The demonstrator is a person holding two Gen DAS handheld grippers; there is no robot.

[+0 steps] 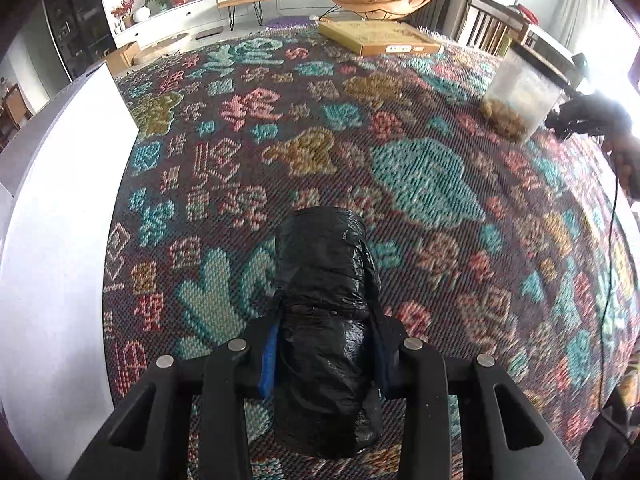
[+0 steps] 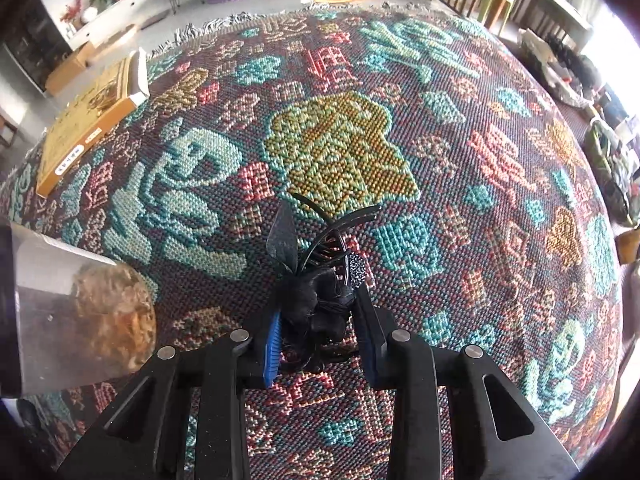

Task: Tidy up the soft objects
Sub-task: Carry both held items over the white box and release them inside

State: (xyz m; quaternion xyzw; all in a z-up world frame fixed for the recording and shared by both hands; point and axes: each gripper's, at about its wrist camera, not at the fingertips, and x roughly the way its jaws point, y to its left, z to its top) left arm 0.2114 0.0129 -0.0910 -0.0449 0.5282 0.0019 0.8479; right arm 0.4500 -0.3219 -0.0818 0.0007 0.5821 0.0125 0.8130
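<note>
A roll of black plastic bags (image 1: pixel 326 320) stands out between the blue pads of my left gripper (image 1: pixel 326 360), which is shut on it above the patterned carpet (image 1: pixel 424 184). In the right wrist view my right gripper (image 2: pixel 320 332) is shut on a black hair clip with a bow and thin prongs (image 2: pixel 320 276), held over the carpet (image 2: pixel 344 152). A clear plastic tub with brownish fluffy stuff in its bottom (image 1: pixel 516 96) stands on the carpet at the far right of the left view, and it shows again as the tub (image 2: pixel 80 312) at the lower left of the right view.
A flat yellow cardboard box (image 1: pixel 380 36) lies at the carpet's far edge, and the box (image 2: pixel 88 120) also lies to the left in the right view. A white furniture panel (image 1: pixel 60 216) runs along the left. The other hand-held gripper (image 1: pixel 592 120) hangs beside the tub.
</note>
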